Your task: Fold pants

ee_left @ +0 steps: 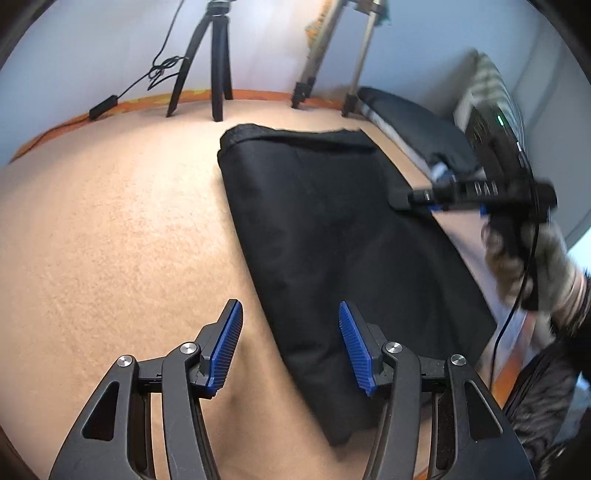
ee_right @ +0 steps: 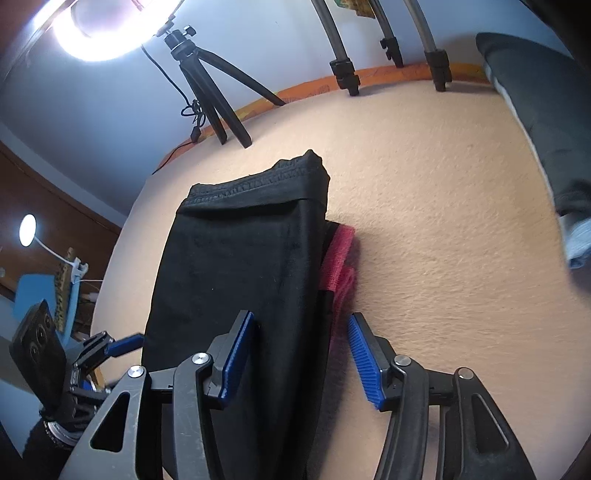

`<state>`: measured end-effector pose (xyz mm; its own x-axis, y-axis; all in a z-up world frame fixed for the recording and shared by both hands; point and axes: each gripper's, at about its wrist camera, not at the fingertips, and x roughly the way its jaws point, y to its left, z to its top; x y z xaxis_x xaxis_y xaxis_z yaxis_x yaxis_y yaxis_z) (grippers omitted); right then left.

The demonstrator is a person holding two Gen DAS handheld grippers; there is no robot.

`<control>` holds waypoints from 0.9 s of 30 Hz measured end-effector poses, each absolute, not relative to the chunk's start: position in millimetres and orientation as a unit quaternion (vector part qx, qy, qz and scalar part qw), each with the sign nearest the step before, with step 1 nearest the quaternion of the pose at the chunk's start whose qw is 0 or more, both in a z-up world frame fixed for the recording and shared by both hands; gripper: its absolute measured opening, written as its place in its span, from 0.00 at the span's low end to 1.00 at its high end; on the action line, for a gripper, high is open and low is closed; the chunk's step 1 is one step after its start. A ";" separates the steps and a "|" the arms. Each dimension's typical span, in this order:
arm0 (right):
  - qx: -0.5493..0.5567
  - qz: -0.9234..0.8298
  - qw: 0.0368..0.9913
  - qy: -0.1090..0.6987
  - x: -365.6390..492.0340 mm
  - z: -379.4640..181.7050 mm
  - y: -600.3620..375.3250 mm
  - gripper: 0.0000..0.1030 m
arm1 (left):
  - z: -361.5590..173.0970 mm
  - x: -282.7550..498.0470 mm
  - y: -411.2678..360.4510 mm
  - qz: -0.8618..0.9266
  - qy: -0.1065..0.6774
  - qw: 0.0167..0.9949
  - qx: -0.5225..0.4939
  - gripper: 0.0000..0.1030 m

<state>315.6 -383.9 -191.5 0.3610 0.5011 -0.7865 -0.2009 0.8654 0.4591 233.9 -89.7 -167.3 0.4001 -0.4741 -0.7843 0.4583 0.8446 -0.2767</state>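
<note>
Black pants (ee_left: 332, 240) lie folded in a long strip on the peach-coloured surface (ee_left: 110, 240); the waistband end shows in the right wrist view (ee_right: 255, 184). A pink-red band (ee_right: 341, 258) sticks out from under their right edge. My left gripper (ee_left: 291, 347) is open, hovering over the near left edge of the pants. My right gripper (ee_right: 299, 354) is open, its jaws either side of the pants' right edge. It also shows blurred in the left wrist view (ee_left: 402, 201) at the pants' right side, held by a gloved hand (ee_left: 528, 258).
A black tripod (ee_left: 207, 62) and a silver tripod (ee_left: 332, 55) stand at the far edge by the wall. A dark folded garment (ee_left: 410, 125) lies at the far right. A ring light (ee_right: 96, 29) glows at upper left. A cable (ee_left: 110, 99) runs along the orange border.
</note>
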 end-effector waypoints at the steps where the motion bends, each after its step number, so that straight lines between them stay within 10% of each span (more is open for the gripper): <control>1: 0.145 0.218 0.812 0.521 315.4 -191.9 -383.8 0.56 | -167.5 238.0 -89.4 -0.279 0.474 0.835 -0.019 0.53; 12: 0.170 0.242 0.809 0.508 305.5 -194.6 -391.7 0.53 | -184.4 281.8 -99.8 -0.276 0.473 0.828 -0.122 0.54; 15: 0.183 0.246 0.806 0.506 304.6 -197.8 -391.8 0.37 | -183.9 283.5 -105.8 -0.278 0.467 0.831 -0.121 0.53; 27: 0.180 0.242 0.823 0.481 293.3 -183.5 -385.2 0.13 | -169.6 270.3 -108.1 -0.265 0.437 0.853 -0.101 0.12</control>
<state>293.3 -385.2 -183.5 0.4194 0.5715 -0.7054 -0.2247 0.8182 0.5293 270.3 -108.1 -169.6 0.4772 -0.5401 -0.6932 0.3637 0.8395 -0.4037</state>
